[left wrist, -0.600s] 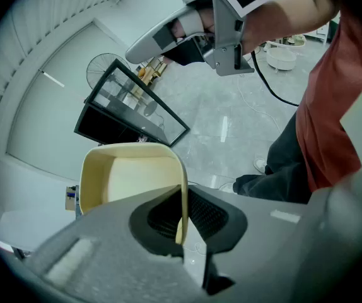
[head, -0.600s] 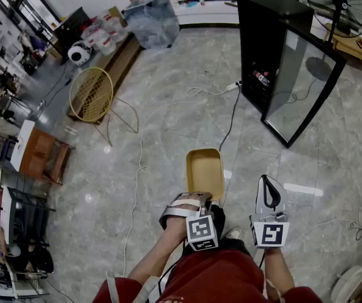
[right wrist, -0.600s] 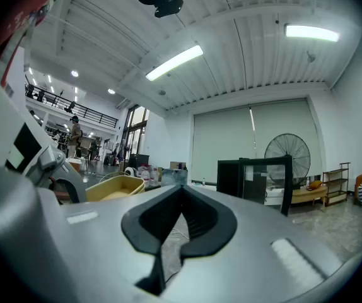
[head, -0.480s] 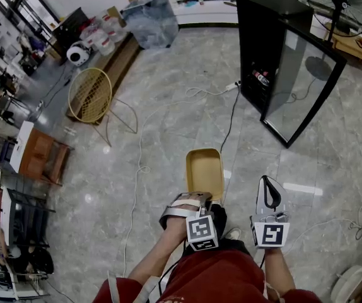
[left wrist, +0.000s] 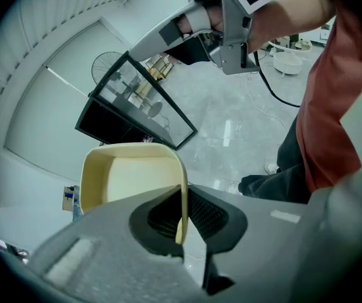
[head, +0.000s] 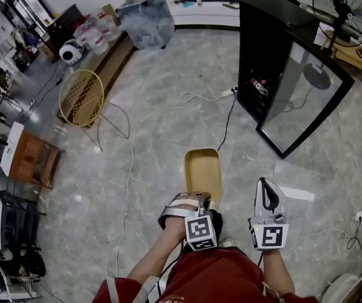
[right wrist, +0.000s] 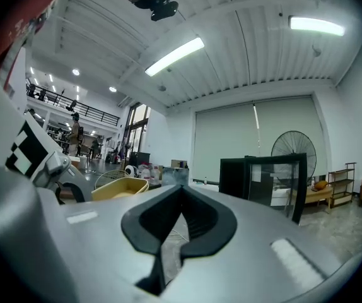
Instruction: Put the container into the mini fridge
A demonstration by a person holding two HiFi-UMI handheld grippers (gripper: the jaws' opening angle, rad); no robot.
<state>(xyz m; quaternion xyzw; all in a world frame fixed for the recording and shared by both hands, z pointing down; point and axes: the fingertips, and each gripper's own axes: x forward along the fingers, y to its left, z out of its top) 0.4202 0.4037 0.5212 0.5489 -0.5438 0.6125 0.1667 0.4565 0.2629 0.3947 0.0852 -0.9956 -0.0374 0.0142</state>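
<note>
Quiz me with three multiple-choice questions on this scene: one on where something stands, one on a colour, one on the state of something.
1. Where is the mini fridge in the head view?
A) lower left
B) bottom centre
C) upper right

2. What colour is the container?
A) pale yellow
B) blue
C) black

3. How is the fridge's glass door?
A) shut
B) swung open
C) lying flat on the floor

Answers:
1 C: it stands ahead and to the right of the person, near the fan.
2 A: the left gripper clamps its pale yellow wall.
3 B: the door stands out at an angle, leaving the inside in view.
</note>
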